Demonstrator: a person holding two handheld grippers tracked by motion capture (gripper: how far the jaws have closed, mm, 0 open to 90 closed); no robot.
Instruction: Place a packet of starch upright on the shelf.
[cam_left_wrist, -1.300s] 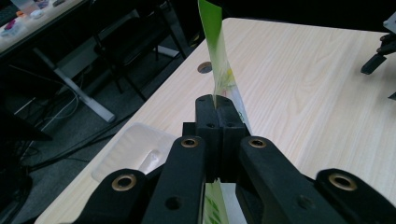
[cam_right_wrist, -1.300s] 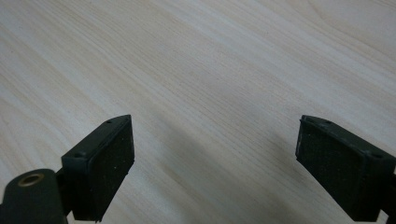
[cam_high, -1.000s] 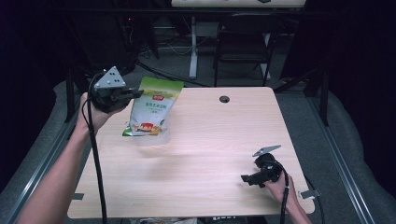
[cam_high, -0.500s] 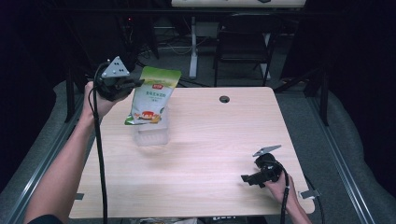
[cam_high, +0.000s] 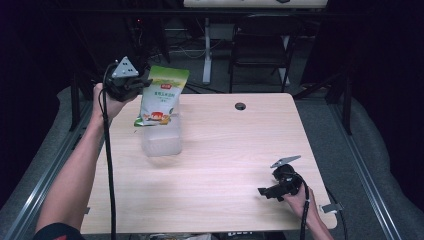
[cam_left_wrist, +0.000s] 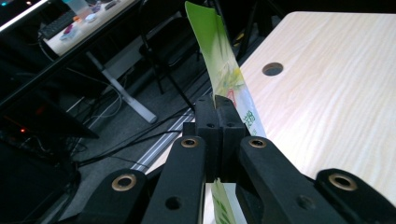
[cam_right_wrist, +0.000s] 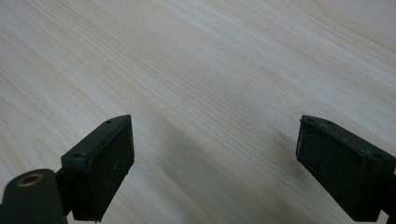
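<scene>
A green and white snack bag (cam_high: 161, 97) hangs over the far left part of the wooden table (cam_high: 235, 150). Its lower half looks pale and translucent. My left gripper (cam_high: 141, 87) is shut on the bag's left edge, held by a hand at the table's far left corner. In the left gripper view the black jaws (cam_left_wrist: 222, 109) pinch the thin bag (cam_left_wrist: 219, 60) edge-on. My right gripper (cam_high: 267, 191) rests low at the near right of the table. Its pads (cam_right_wrist: 105, 161) stand wide apart over bare wood, with nothing between them.
A round cable hole (cam_high: 240, 106) sits near the table's far edge. It also appears in the left gripper view as a dark hole (cam_left_wrist: 272, 69). A chair (cam_high: 260, 50) and desk legs stand on the dark floor beyond the table. Cables trail from both grippers.
The left gripper has carried the bag to the right and farther back. The bag has swung from a slant to hang more upright. The right gripper has kept still.
</scene>
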